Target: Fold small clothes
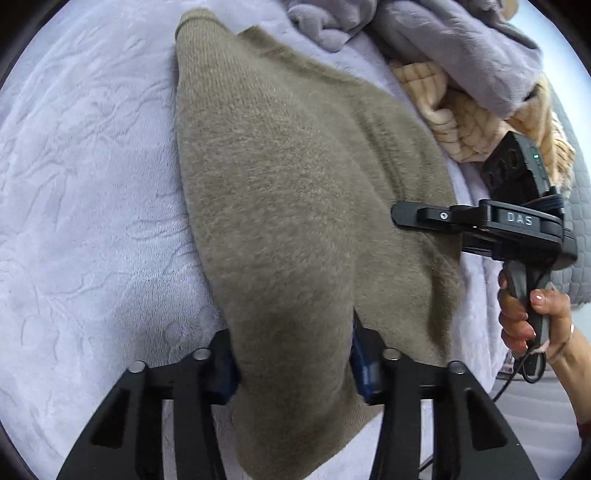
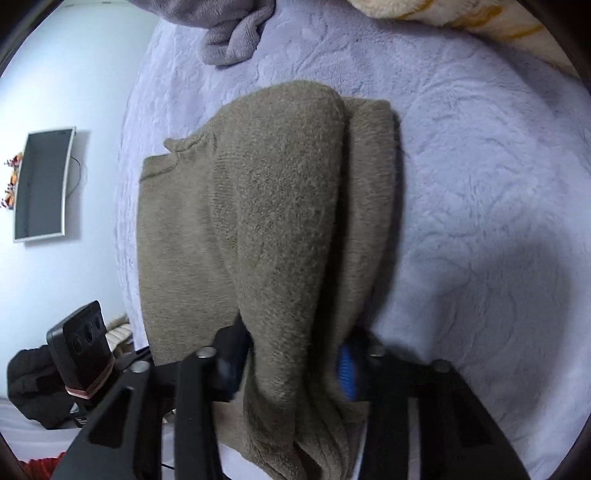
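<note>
An olive-brown knit sweater (image 1: 280, 177) lies on a lavender fleece bedcover (image 1: 92, 184), partly folded over itself. In the left wrist view a gathered fold of it fills the gap of my left gripper (image 1: 295, 369), whose pads press on the cloth from both sides. My right gripper (image 1: 402, 216) shows side-on at the sweater's right edge, with a hand (image 1: 524, 314) on its handle. In the right wrist view the sweater (image 2: 266, 206) runs up from my right gripper (image 2: 291, 369), which is shut on a bunched fold. The neckline (image 2: 177, 147) lies at the left.
A crumpled grey blanket (image 1: 443, 33) and a cream ribbed knit (image 1: 461, 122) are heaped beyond the sweater. The left gripper's camera block (image 2: 81, 343) stands at the lower left of the right wrist view. A screen (image 2: 42, 184) hangs on the wall past the bed edge.
</note>
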Demonstrator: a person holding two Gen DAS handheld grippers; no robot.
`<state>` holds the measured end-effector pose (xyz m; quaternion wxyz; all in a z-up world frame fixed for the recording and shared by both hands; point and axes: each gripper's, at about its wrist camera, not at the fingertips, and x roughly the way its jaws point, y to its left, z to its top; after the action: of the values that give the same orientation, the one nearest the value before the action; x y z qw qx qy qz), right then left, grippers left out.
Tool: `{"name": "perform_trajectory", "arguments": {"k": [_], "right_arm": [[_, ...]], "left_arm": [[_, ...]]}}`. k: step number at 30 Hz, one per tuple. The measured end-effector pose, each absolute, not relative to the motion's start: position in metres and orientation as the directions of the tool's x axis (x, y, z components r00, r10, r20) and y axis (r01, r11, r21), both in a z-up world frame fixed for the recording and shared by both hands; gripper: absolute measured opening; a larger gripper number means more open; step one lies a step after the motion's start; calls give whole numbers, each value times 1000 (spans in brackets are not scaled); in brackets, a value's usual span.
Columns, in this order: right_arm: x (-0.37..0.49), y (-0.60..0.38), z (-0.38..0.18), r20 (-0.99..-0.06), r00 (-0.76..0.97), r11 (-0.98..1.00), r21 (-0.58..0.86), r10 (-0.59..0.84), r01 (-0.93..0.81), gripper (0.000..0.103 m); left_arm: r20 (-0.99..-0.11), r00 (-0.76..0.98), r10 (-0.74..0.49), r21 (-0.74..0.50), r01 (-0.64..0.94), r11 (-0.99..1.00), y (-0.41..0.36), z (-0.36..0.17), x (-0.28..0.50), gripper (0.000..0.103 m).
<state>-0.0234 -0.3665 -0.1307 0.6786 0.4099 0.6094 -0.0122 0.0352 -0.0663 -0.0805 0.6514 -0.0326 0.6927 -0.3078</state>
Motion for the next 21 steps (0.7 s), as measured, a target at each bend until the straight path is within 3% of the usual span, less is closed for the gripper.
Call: {"name": "perform_trajectory", "arguments": {"k": [11, 15, 18, 19, 20, 21], "right_arm": [[-61, -338, -78, -788, 264, 643, 609, 556, 464, 33], [-89, -307, -69, -814, 197, 692, 572, 547, 441, 33], [-107, -285, -86, -878, 106, 766, 461, 467, 448, 34], [-114, -281, -94, -901, 83, 784, 413, 425, 463, 35], [-120, -279, -101, -918, 71, 795, 375, 390, 477, 43], [-125, -279, -103, -930, 68, 799, 346, 361, 492, 57]], "left_arm": [[-853, -157, -498, -519, 372, 770, -45, -37, -19, 45], [-881, -164, -443, -472, 363, 804, -28, -42, -60, 46], [-930, -139, -340, -368, 344, 864, -24, -59, -81, 47], [-937, -133, -323, -349, 337, 874, -22, -63, -85, 56], [-946, -123, -299, -323, 319, 891, -18, -67, -88, 64], [-957, -111, -270, -291, 296, 910, -16, -70, -89, 81]]}}
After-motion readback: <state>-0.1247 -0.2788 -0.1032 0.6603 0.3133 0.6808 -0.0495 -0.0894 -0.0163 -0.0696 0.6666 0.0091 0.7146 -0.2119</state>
